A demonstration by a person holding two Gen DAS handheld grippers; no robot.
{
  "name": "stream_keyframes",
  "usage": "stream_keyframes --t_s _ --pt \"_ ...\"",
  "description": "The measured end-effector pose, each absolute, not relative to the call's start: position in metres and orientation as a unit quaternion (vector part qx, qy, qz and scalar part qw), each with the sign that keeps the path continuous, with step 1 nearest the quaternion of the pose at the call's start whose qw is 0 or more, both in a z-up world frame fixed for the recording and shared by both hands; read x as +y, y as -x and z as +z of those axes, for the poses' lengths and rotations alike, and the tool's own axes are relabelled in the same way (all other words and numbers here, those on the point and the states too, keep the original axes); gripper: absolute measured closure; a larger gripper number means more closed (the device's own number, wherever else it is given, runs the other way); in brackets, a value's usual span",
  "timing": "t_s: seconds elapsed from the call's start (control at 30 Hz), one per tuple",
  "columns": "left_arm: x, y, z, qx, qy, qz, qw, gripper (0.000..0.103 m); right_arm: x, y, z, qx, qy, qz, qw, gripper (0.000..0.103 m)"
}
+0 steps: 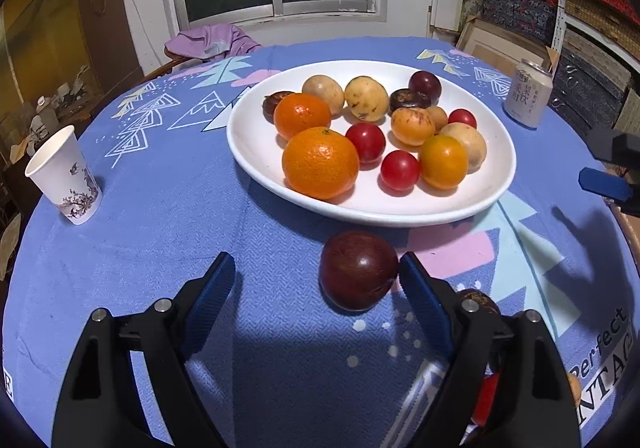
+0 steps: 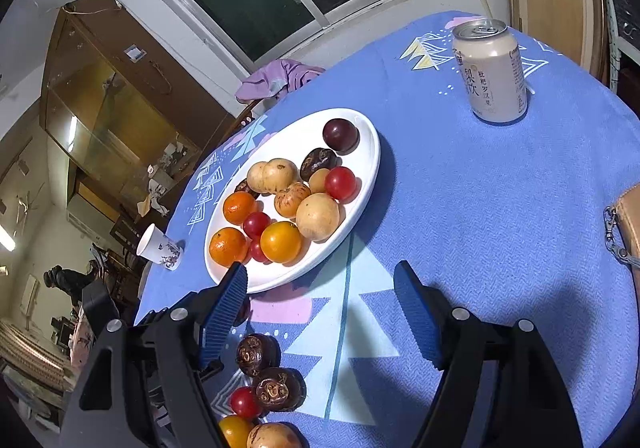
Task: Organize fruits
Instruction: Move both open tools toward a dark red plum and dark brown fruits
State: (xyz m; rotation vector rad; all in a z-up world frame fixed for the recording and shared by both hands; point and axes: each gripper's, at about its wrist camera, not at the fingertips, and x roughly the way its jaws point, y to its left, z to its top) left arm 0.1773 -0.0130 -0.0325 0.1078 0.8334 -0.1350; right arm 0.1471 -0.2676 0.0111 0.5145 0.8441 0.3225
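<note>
Sitting on the blue cloth (image 1: 168,216) of the table, a dark plum (image 1: 357,270) lies just in front of the white plate (image 1: 256,152), between the pads of the left tongs (image 1: 316,274); right pad (image 1: 420,296) looks to touch or nearly touch it, left pad (image 1: 212,288) well clear, so jaws open, nothing gripped. Right tongs (image 2: 320,288) also open and empty, over bare cloth beside the plate (image 2: 372,152); the left pad (image 2: 224,312) overlaps the plate's near rim in that view. Plate holds the pile: two oranges (image 1: 320,162), red cherry tomatoes (image 1: 365,141), a yellow tomato (image 1: 443,161), several tan loquats (image 1: 366,98), two dark brown water chestnuts (image 1: 410,99) and a second plum (image 1: 425,82) at the far side. Off the plate, near the right tongs: two more chestnuts (image 2: 257,354), one red tomato (image 2: 245,402), one yellow tomato (image 2: 235,430), one loquat (image 2: 274,436), all loose on the cloth. Paper cup (image 1: 66,176) stands upright at the table's left edge, drink can (image 1: 528,94) upright at far right. Right tongs' blue tip (image 1: 606,184) shows at the edge of the left view. Purple garment (image 1: 212,42) lies past the far edge of the table.
</note>
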Motion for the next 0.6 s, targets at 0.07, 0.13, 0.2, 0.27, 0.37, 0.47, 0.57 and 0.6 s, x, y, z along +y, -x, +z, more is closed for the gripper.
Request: stream_keyframes --t_s 0.07,0.13,0.2,0.27,0.37,0.47,0.57,0.6 --pt "-0.0099 -0.1796 -0.0318 0.406 -0.045 -0.067 0.91 0.021 -0.2666 -0.1474 0.0108 0.405 -0.244 0.153 0.868 0.026" --pt "-0.0097 -0.1798 -0.0314 0.404 -0.045 -0.068 0.911 0.021 -0.2662 -0.1477 0.0106 0.406 -0.244 0.153 0.867 0.026" --pt "-0.0115 -0.1795 -0.0315 0.404 -0.047 -0.073 0.911 0.023 -0.2662 -0.1476 0.0107 0.405 -0.244 0.153 0.868 0.026" --pt "-0.0146 -0.1809 -0.033 0.408 -0.05 -0.085 0.908 0.03 -0.2663 -0.1477 0.0108 0.406 -0.244 0.153 0.867 0.026" --pt "-0.0172 -0.1853 -0.0356 0.417 -0.045 -0.102 0.902 0.038 -0.2661 -0.1479 0.0105 0.406 -0.242 0.154 0.867 0.026" --pt "-0.017 -0.1882 -0.0373 0.422 -0.035 -0.108 0.899 0.041 -0.2659 -0.1481 0.0102 0.407 -0.239 0.154 0.868 0.026" --pt "-0.0159 -0.1885 -0.0375 0.423 -0.029 -0.113 0.899 0.049 -0.266 -0.1479 0.0104 0.407 -0.24 0.154 0.868 0.026" --pt "-0.0162 -0.1879 -0.0372 0.421 -0.029 -0.116 0.899 0.05 -0.266 -0.1479 0.0105 0.407 -0.24 0.154 0.868 0.026"
